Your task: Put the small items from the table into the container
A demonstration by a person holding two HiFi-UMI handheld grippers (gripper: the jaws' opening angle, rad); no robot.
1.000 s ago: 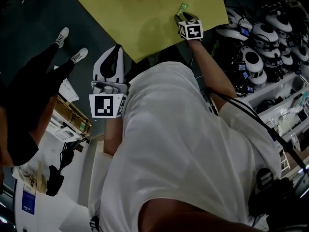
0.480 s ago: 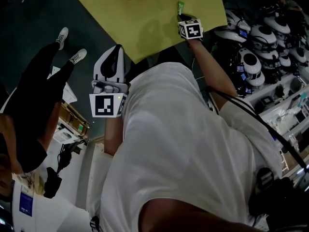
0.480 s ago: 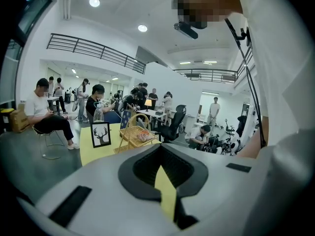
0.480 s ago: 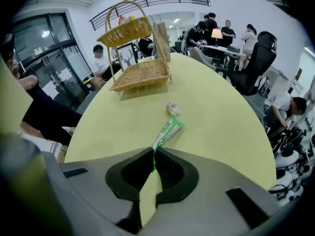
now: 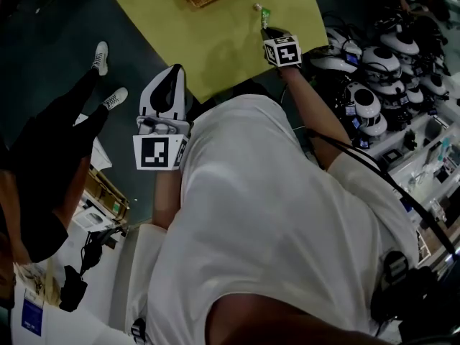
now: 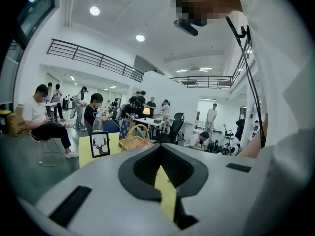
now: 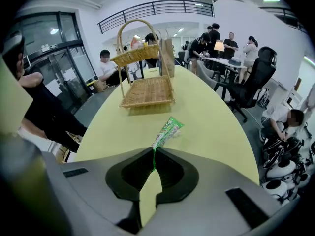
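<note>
Nearest you, your left gripper (image 6: 158,149) hung beside your torso, off the table (image 7: 211,122), its jaws together with nothing between them. Farther out, your right gripper (image 7: 153,152) reached over the yellow-green table, its jaws clamped on the near end of the green packet (image 7: 168,131). The rest of the packet pointed away over the tabletop. Beyond it stood the wicker basket (image 7: 146,90), well apart from the packet.
</note>
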